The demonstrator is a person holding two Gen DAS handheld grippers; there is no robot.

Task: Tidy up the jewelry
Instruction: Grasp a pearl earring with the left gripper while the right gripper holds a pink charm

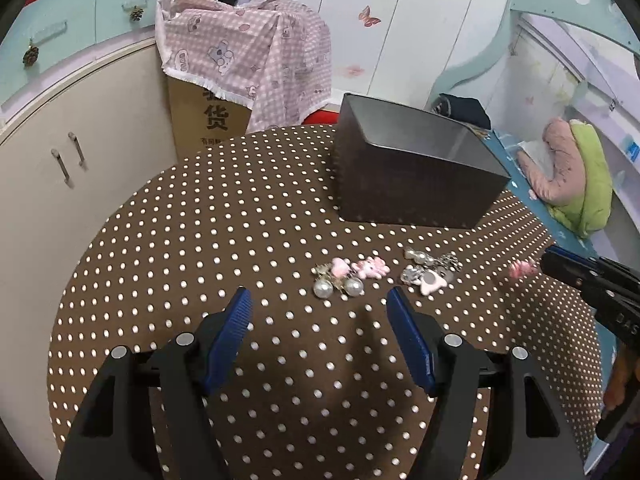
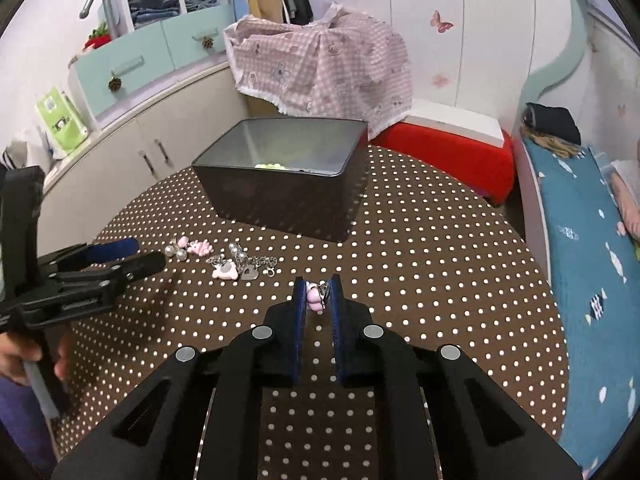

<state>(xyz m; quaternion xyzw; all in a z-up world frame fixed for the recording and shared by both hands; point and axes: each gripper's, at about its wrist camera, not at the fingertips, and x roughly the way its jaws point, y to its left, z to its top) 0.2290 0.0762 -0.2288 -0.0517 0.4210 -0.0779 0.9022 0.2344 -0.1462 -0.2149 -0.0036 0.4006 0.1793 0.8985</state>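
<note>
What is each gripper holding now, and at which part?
The right gripper is shut on a small pink charm, pinched near its upper end where a metal clasp shows. The left gripper is open and holds nothing.

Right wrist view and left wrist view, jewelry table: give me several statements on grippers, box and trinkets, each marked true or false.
1. The right gripper is shut on a small pink charm. True.
2. The left gripper grips a pearl earring. False: its jaws are open and hold nothing.
3. The dark rectangular metal box has a lid on. False: it is open, with pale green beads inside.
4. Loose pink and pearl trinkets lie on the brown polka-dot tablecloth. True.
</note>
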